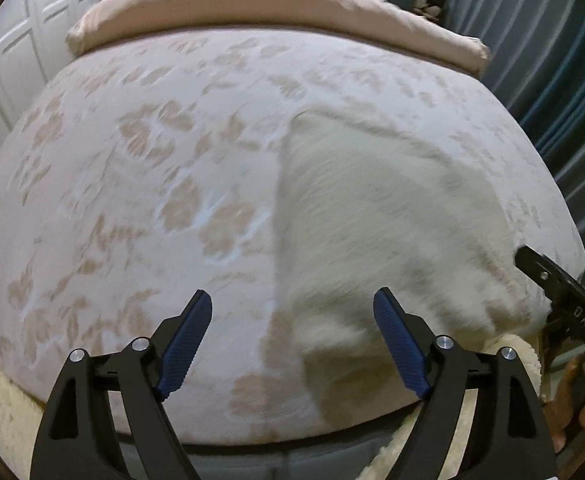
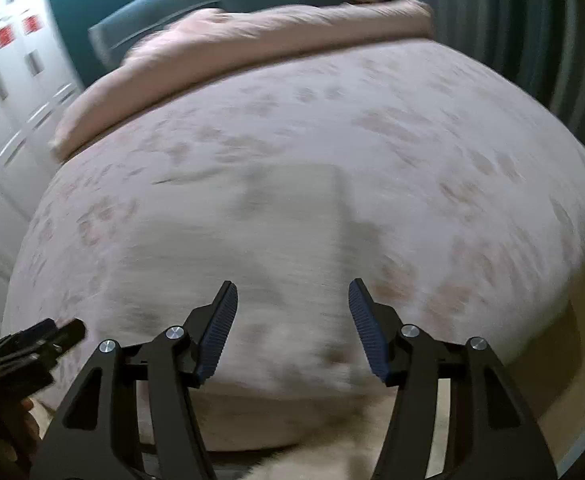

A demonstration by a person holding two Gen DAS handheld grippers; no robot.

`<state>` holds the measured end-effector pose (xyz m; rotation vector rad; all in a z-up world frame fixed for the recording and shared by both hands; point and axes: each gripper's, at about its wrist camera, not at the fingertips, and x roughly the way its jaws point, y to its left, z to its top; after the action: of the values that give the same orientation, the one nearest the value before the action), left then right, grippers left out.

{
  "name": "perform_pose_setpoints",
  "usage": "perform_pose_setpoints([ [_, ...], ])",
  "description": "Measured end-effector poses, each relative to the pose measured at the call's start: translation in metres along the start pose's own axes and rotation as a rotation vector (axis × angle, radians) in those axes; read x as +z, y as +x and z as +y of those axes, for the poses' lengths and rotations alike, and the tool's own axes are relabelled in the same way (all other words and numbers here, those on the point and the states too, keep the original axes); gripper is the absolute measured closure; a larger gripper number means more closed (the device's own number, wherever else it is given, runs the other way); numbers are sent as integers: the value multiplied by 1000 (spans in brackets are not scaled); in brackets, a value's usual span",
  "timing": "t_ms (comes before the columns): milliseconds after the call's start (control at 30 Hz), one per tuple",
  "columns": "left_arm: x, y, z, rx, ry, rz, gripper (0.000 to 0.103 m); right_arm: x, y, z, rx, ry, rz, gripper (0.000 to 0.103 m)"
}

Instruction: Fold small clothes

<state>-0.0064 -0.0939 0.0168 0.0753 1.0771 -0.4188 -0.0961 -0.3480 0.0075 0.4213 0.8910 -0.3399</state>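
Ahead, both grippers' fingers (image 1: 396, 332) spread empty above the cream garment (image 1: 372, 216) on the bed (image 1: 132, 184).

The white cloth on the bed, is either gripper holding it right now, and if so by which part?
Nothing is held. The left gripper and the right gripper both stand open above the white cloth, which lies flat on the bed.

Open bedspread (image 1: 140, 184) beside garment (image 1: 372, 216)
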Motion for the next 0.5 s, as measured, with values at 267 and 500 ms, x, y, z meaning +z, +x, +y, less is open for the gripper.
perform_pose_setpoints([
  [267, 3, 18, -21, -23, 8, 44, 22, -25, 48, -22, 84, 132, 196, 68],
  [500, -4, 3, 7, 27, -30, 16, 22, 41, -48, 32, 473, -18, -57, 83],
])
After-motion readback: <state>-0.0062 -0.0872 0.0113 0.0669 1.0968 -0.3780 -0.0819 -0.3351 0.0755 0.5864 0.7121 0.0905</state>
